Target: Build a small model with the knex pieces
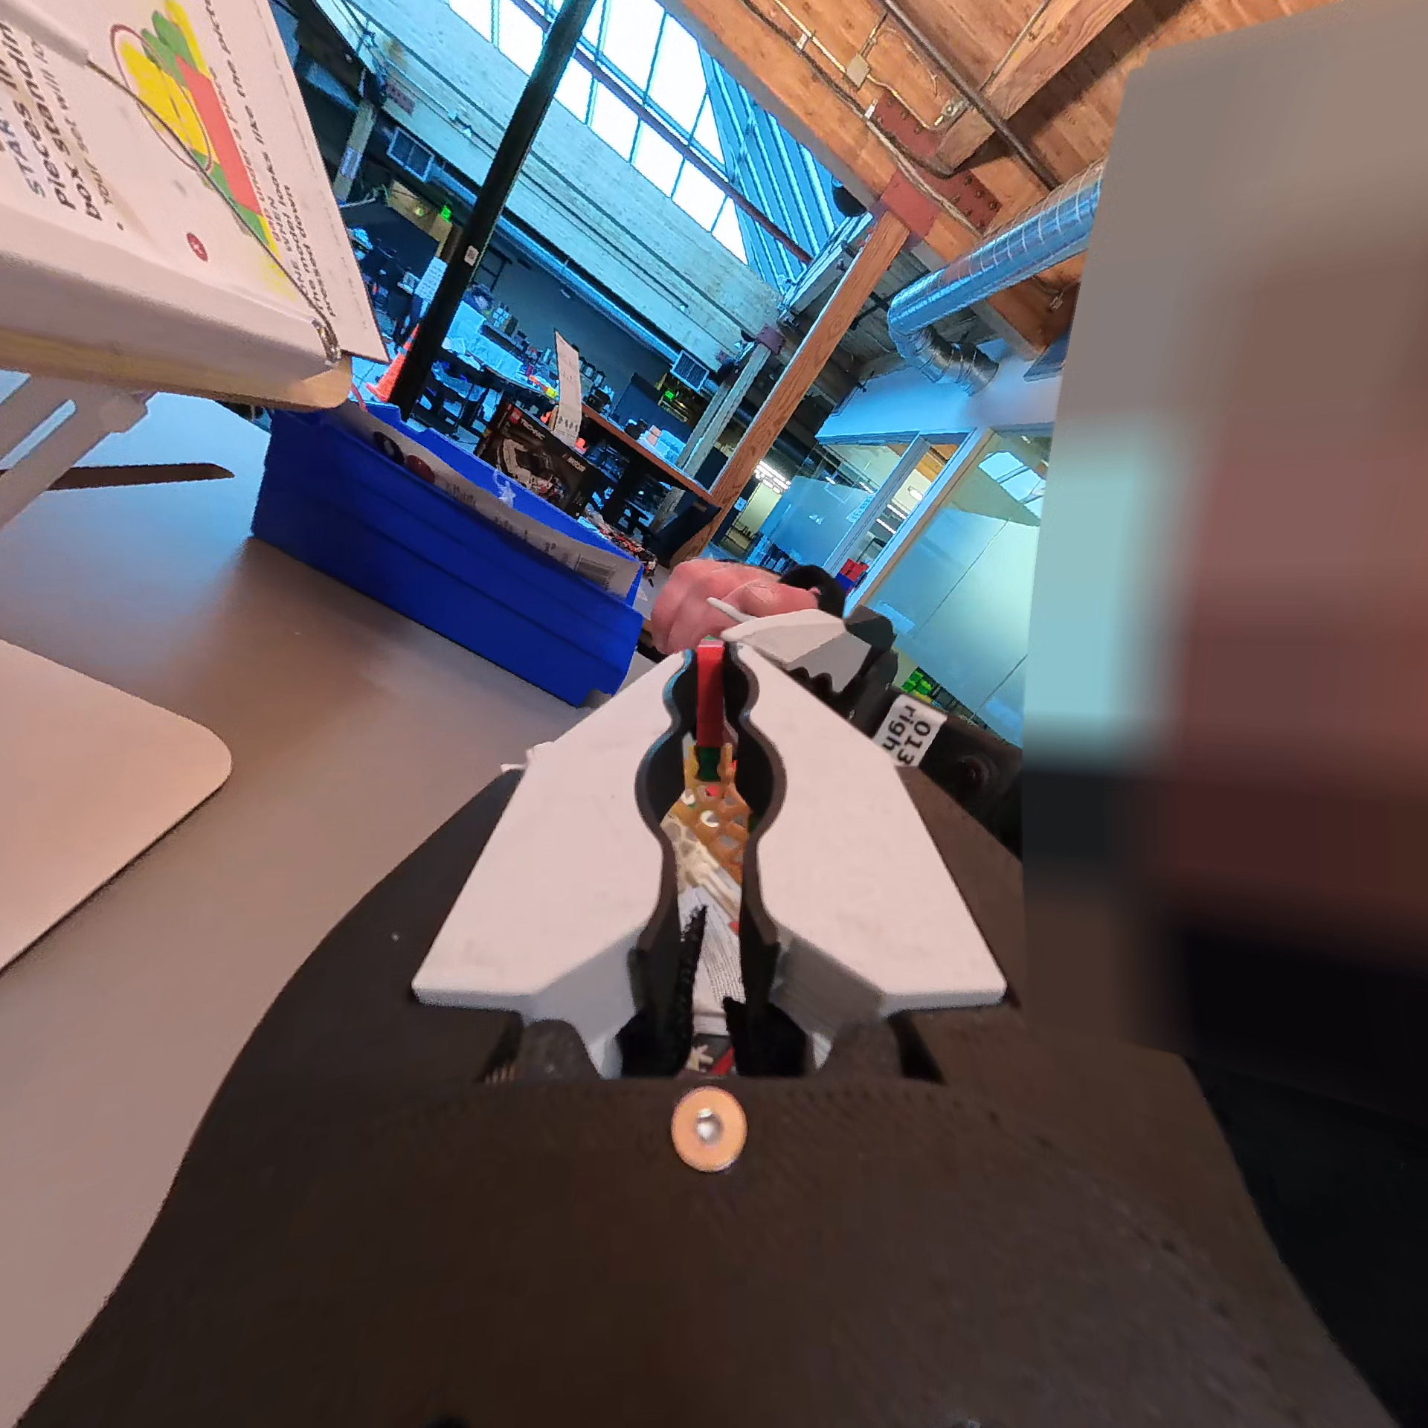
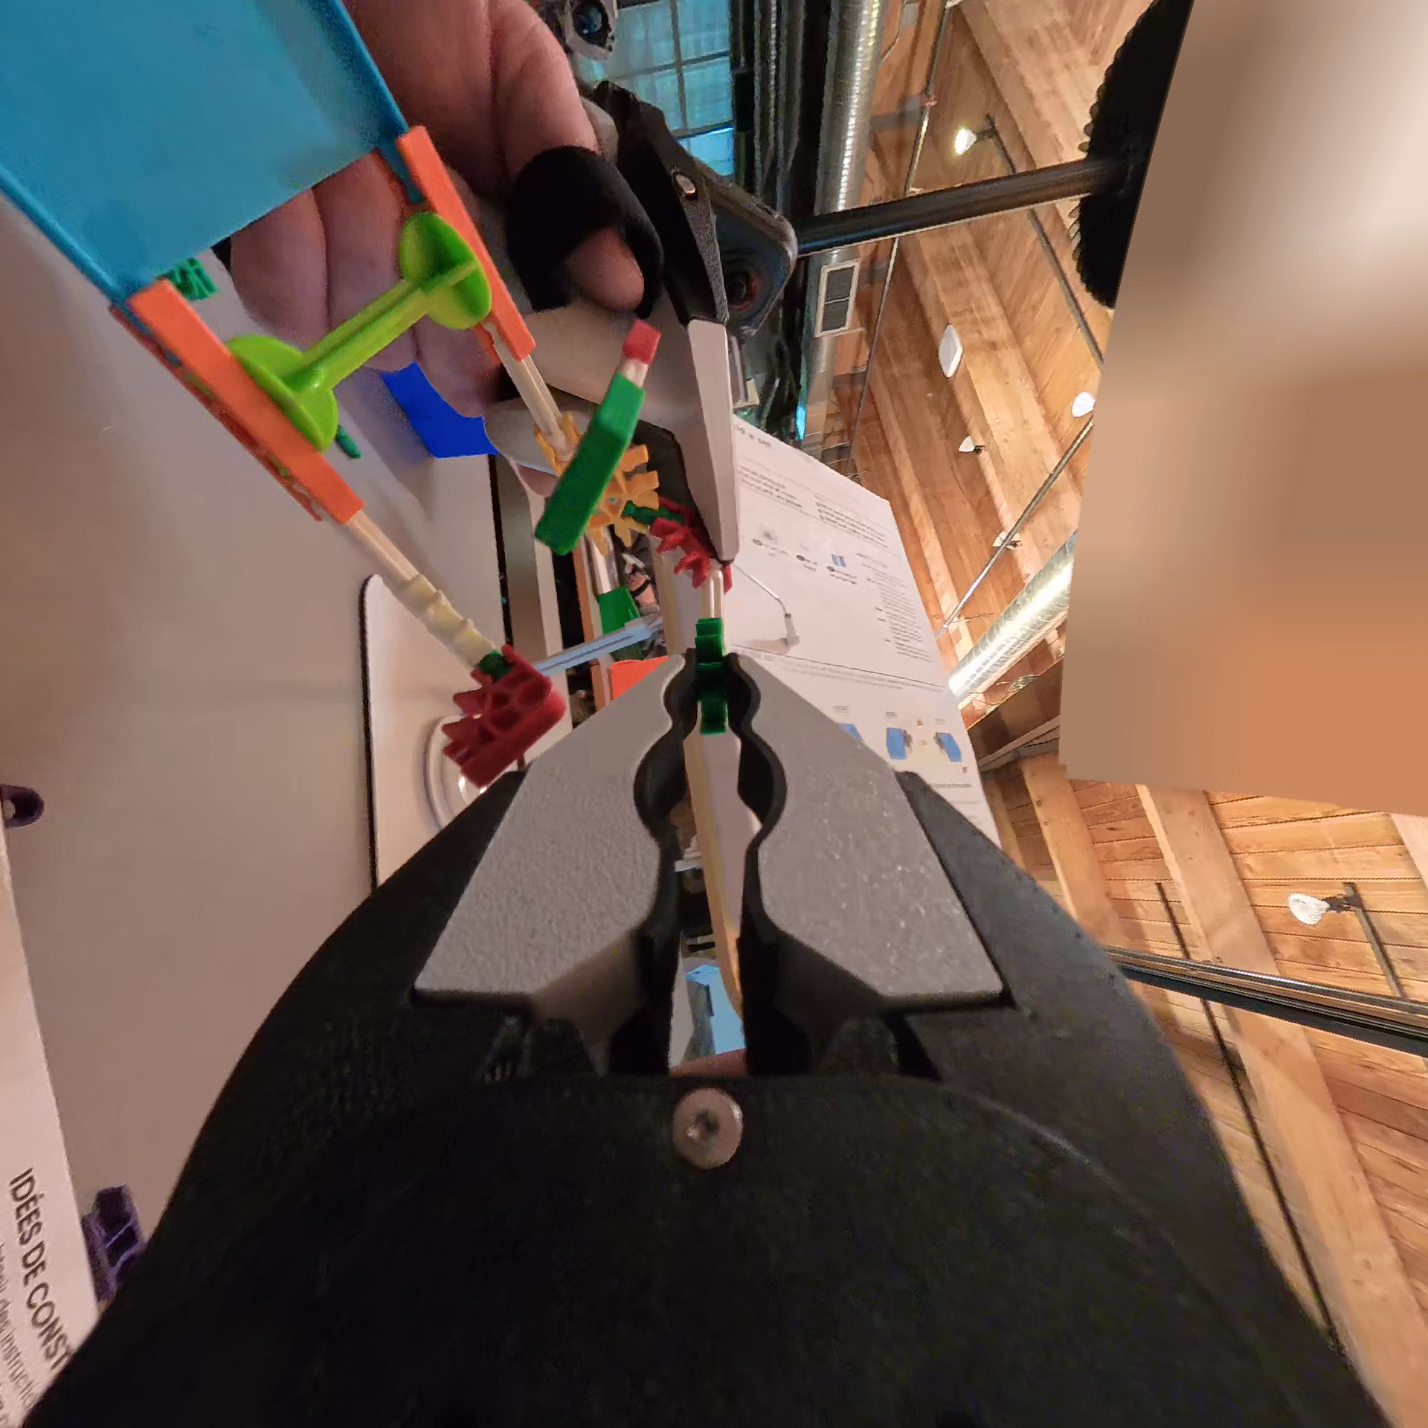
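Observation:
My left gripper [image 1: 709, 657] is shut on a toy construction model; a red piece [image 1: 709, 691] and a yellow connector [image 1: 715, 827] show between its jaws. My right gripper [image 2: 711, 666] is shut on a dark green connector [image 2: 711, 688] on a cream rod [image 2: 715, 858]. The model spreads up and left of it: a blue panel [image 2: 178, 131], orange bars [image 2: 247, 402], a lime spool [image 2: 363, 332], a green block [image 2: 591, 471], red connectors [image 2: 506, 715]. The left gripper's grey finger [image 2: 712, 433] grips the model near a small red connector [image 2: 681, 545]. A hand [image 2: 464, 116] holds that gripper.
Stacked blue bins [image 1: 448, 541] stand on the grey table [image 1: 193, 618]. A printed sign board [image 1: 154, 193] on a white stand [image 1: 77, 773] is at the left. The right gripper's finger [image 1: 796, 630] and a hand [image 1: 703, 595] show beyond my left fingertips. The grippers are tip to tip, or close to it.

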A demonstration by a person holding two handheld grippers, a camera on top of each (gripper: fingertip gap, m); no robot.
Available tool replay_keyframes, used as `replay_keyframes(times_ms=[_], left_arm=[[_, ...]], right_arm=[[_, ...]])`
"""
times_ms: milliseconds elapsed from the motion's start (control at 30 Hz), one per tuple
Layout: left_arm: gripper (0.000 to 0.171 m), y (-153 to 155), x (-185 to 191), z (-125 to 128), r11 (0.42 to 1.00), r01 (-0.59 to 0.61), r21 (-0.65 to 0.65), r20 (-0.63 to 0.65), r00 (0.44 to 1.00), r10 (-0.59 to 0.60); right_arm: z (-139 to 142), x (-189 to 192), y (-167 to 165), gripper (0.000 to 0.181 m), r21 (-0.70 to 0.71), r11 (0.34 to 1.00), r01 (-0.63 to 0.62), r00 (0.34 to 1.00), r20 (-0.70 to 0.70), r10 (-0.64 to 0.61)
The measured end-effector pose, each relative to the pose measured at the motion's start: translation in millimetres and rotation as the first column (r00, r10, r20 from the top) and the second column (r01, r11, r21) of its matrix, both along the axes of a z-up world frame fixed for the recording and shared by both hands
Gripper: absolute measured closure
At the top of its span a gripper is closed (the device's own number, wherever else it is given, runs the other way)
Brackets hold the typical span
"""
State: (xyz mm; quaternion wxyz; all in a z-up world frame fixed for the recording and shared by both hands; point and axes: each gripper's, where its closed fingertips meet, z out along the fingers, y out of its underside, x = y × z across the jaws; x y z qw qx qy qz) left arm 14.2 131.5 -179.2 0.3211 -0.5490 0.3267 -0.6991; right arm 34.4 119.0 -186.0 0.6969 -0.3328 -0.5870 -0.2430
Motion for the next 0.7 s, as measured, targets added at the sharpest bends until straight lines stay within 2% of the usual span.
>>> replay_keyframes(times_ms=[33, 333, 700], left_arm=[[0.168, 0, 0, -1, 1.0, -0.002, 0.008, -0.003, 1.0, 0.002], [0.168, 3, 4, -10, 0.993, -0.047, 0.109, -0.058, 0.997, 0.054], [0.168, 6, 9, -18, 0.978, -0.093, 0.187, -0.101, 0.988, 0.113]], right_arm=[[-1, 1, 0, 0.178, -0.019, 1.0, -0.001, 1.0, -0.004, 0.001], [-12, 5, 6, 0.178, -0.255, 0.965, -0.054, 0.994, -0.101, 0.029], [-24, 10, 14, 0.178, -0.549, 0.811, -0.204, 0.953, -0.301, 0.036]])
